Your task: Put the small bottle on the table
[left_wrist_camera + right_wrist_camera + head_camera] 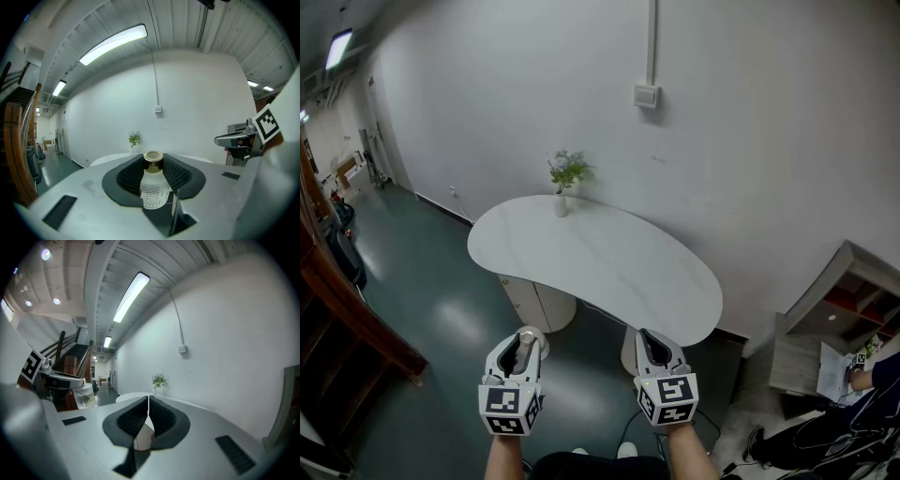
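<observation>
Small bottle (153,186): translucent white body with printed lines on it and a gold cap (153,159). It stands upright between the black ribbed pads (129,176) of your left gripper (525,339). That claw is clenched on the bottle, one pad against each side of the body, with the cap rising just past the tips. In the head view the bottle sits at lower left of centre, off the table and over the dark green floor (441,300). In the right gripper view the same bottle shows at the left edge, about mid-height, carried in the other claw. Your right gripper (148,401) is clamped shut on nothing, its two pads meeting in a thin line. In the head view it sits at lower right of centre, side by side with the left one, each ending in a marker cube (667,398) near the bottom edge. The white oval table (609,267) fills the middle of the head view, its near rim just above the two claws in the frame. Only a small white vase (560,205) with a green sprig (567,171) stands on it, at the far rim near the white wall (750,141). A switch box (647,95) hangs on that wall at upper centre, a conduit running up from it. A wooden stair rail (342,314) runs along the left edge. A grey shelf unit (848,305) is at lower right. A long ceiling lamp (112,44) glows at the upper left of the left gripper view.
</observation>
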Demonstrator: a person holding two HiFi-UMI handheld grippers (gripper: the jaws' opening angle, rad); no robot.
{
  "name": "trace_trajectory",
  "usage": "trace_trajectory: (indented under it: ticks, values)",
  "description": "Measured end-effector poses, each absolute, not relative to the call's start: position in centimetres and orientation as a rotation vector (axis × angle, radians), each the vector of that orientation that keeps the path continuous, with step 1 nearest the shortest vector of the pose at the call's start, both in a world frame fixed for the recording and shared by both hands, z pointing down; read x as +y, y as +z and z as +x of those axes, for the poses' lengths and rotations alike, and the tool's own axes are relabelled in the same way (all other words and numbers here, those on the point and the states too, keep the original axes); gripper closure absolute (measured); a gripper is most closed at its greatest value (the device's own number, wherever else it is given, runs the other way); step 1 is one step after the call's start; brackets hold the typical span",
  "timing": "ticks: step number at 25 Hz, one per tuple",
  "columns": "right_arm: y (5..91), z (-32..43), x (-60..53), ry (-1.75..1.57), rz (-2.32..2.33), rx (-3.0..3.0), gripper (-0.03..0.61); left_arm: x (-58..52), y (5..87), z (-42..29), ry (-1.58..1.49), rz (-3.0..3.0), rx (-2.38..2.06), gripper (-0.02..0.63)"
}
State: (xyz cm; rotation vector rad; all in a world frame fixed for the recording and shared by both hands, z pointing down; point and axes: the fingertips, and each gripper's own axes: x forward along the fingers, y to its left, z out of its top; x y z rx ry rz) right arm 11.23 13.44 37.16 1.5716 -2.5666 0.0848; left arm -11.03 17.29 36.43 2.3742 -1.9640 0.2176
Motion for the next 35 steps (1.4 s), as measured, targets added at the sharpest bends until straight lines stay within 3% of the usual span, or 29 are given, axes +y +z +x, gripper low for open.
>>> trace_trajectory:
  ticks: [35]
  values:
    - [38.0, 9.0, 11.5, 0.075, 1.662, -2.497, 0.511, 13.5, 36.5, -13.5, 0.188, 2.466, -1.885, 0.485]
